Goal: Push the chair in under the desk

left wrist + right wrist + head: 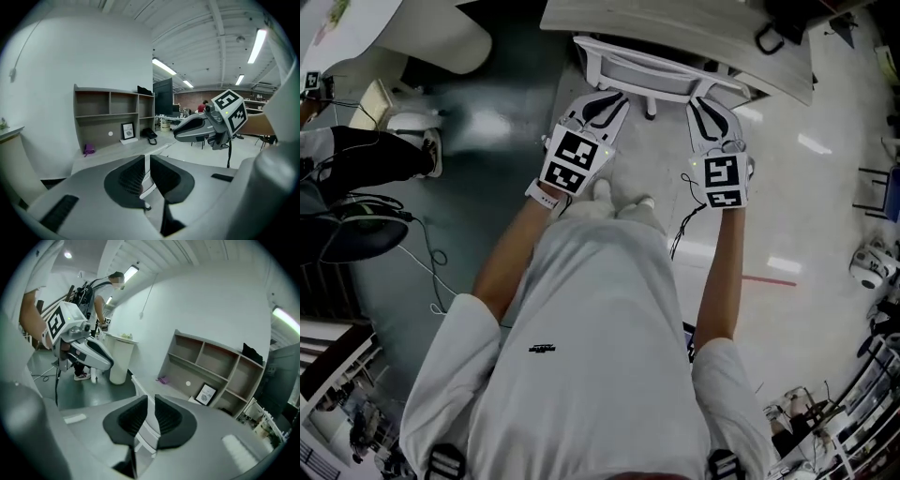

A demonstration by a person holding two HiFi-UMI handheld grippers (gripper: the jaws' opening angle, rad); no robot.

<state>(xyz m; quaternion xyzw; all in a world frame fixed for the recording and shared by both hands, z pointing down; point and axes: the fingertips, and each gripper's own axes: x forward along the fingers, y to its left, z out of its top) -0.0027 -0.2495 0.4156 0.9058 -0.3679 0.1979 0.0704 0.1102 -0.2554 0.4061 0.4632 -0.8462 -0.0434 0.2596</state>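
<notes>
Grippers, two: left gripper and right gripper each pinch the back rail of one white chair — one desk hides its seat.

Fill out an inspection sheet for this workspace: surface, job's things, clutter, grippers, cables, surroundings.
Surface: desk, pale top, with a shelf unit at its back.
Job's things: white chair, standing against the desk edge.
Clutter: framed picture, black telephone and purple item on the desk.
Grippers: left gripper and right gripper are both shut on the chair's back, one towards each side.
Cables: black cable hangs from the right gripper; white cable lies on the floor at the left.
Surroundings: glossy floor; another person's shoe at the left.
</notes>
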